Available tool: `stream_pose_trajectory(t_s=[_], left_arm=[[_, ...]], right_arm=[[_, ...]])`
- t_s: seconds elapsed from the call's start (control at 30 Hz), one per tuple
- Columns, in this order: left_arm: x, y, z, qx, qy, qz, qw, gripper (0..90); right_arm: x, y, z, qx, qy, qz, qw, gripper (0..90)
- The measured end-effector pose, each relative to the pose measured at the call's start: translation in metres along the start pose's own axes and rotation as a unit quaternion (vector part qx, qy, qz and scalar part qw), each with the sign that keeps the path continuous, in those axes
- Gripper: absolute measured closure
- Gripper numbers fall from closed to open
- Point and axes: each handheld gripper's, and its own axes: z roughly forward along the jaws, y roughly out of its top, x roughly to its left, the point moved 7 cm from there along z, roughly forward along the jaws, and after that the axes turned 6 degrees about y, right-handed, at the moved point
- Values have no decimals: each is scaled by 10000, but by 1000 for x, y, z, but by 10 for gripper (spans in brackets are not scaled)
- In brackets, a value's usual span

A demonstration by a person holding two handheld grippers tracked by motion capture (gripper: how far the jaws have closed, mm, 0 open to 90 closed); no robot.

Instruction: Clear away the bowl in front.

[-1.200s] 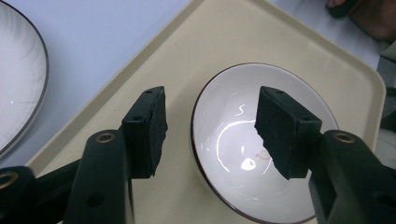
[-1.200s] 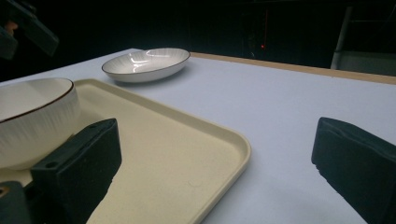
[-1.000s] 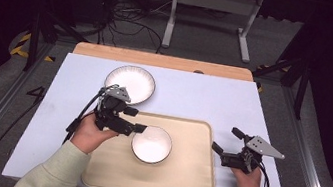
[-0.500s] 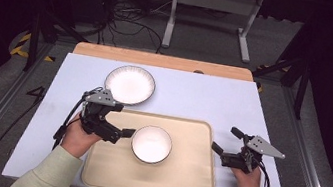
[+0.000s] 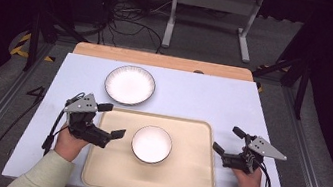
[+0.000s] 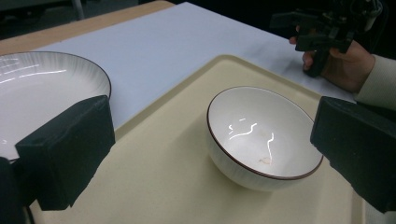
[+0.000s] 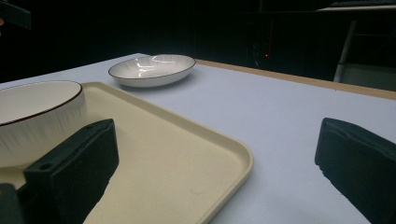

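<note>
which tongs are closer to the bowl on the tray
Left. The left tongs stand open just beside the bowl, over the tray's left edge; the right tongs hover off the tray's right edge, farther away.

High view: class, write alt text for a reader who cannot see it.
A white bowl sits on a beige tray on a white table, between a person's two hand-held grippers. The left gripper is open beside the bowl, the right gripper open off the tray's right edge. A white plate lies behind the tray.
</note>
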Motion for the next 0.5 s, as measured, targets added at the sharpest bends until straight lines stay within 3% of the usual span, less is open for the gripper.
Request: stream_pose_trajectory(t_s=[0.23, 0.37, 0.5], left_arm=[[9, -10, -10, -511, -102, -298, 9982, 26], [17, -16, -16, -1069, -95, -505, 9929, 31], [24, -25, -21, -1183, -33, -574, 9913, 33]], right_arm=[[0, 1, -2, -23, -12, -131, 9999, 0], [1, 2, -2, -46, 5, -205, 9998, 0], [2, 3, -3, -77, 7, -322, 9995, 0]])
